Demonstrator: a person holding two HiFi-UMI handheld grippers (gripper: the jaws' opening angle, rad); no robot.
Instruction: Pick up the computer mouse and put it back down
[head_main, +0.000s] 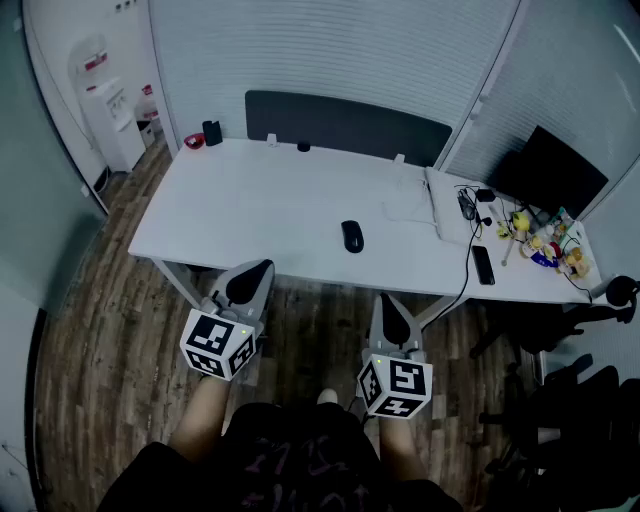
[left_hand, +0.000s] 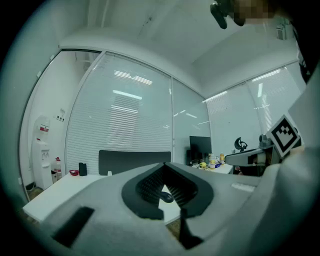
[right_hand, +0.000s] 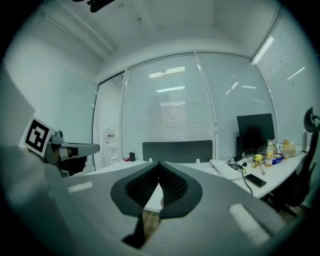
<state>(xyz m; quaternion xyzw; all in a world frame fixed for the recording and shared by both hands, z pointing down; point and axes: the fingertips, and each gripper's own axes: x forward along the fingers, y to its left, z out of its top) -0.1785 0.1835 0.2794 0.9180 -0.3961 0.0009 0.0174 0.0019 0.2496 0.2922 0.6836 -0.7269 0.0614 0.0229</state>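
Pressed together, pinching nothing: grey left gripper (head_main: 250, 278) and grey right gripper (head_main: 392, 318), both held short of the front edge of the white rectangular desk (head_main: 250, 210). Near the middle of that edge, untouched: black oval computer mouse (head_main: 352, 236). Beneath: brown wood-plank floor (head_main: 100, 330). At the right end: small coloured clutter (head_main: 545, 245), too small to identify.

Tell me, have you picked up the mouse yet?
Nothing looks done: the computer mouse lies untouched on the white desk. Nothing is in hand: the left hand-held gripper and right hand-held gripper are both shut, empty, short of the desk. Left to do: reach it, lift it, set it back down.
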